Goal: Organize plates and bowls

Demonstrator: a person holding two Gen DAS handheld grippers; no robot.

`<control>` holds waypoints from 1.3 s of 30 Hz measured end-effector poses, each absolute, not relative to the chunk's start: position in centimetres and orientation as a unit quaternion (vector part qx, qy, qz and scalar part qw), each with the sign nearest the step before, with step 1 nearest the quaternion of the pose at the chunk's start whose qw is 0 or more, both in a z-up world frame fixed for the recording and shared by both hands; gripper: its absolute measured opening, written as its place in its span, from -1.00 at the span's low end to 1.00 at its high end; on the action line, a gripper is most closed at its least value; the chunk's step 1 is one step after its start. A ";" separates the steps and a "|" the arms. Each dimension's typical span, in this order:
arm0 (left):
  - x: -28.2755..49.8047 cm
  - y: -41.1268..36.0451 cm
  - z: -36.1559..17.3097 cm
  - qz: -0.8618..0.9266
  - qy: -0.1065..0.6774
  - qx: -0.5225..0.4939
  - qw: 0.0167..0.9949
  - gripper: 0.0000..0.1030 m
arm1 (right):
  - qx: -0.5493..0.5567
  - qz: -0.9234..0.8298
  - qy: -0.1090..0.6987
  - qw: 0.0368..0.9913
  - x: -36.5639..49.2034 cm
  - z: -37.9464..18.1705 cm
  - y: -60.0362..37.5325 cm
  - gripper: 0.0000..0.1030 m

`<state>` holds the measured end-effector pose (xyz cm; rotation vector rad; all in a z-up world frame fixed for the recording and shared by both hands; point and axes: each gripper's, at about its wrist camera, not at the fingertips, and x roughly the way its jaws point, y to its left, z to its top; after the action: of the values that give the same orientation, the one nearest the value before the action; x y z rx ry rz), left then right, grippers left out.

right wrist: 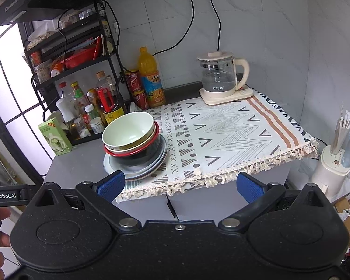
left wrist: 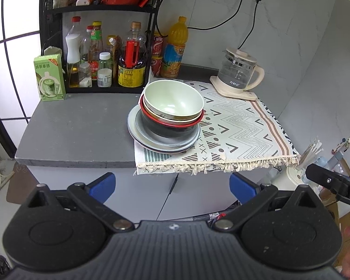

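Observation:
A stack of dishes stands at the left edge of the patterned cloth [left wrist: 235, 126] [right wrist: 221, 130]. A pale green bowl [left wrist: 173, 99] [right wrist: 128, 129] is on top, nested in a cream bowl, a red-rimmed bowl [left wrist: 175, 122] and a black bowl [left wrist: 170, 129] [right wrist: 140, 156]. Grey plates [left wrist: 140, 130] [right wrist: 112, 163] lie under them. My left gripper [left wrist: 172, 186] is open and empty, in front of and below the counter edge. My right gripper [right wrist: 180, 186] is open and empty, also short of the counter edge.
A black rack with sauce bottles [left wrist: 105, 65] [right wrist: 88, 107] stands at the back left. A green carton [left wrist: 49, 77] [right wrist: 54, 137], an orange juice bottle [left wrist: 175, 49] [right wrist: 150, 77], red cans [left wrist: 156, 56] and a glass kettle [left wrist: 239, 72] [right wrist: 221, 74] stand on the counter.

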<state>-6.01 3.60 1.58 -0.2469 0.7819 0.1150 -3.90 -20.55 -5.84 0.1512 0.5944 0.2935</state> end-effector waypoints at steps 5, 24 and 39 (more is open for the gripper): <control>-7.0 3.7 1.9 0.052 0.374 -0.122 0.918 0.99 | 0.067 0.147 0.284 0.945 -5.2 -5.3 -20.7 0.99; -8.9 4.7 2.6 0.057 0.357 -0.107 0.926 0.99 | 0.057 0.162 0.281 0.944 -7.2 -4.8 -19.9 0.99; -8.3 5.4 2.9 0.058 0.354 -0.104 0.927 0.99 | 0.053 0.166 0.286 0.942 -6.6 -4.6 -18.5 0.99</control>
<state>-8.31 5.44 2.86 -0.2141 0.7262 0.1183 -6.58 -18.52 -4.55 0.1072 0.5841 0.3395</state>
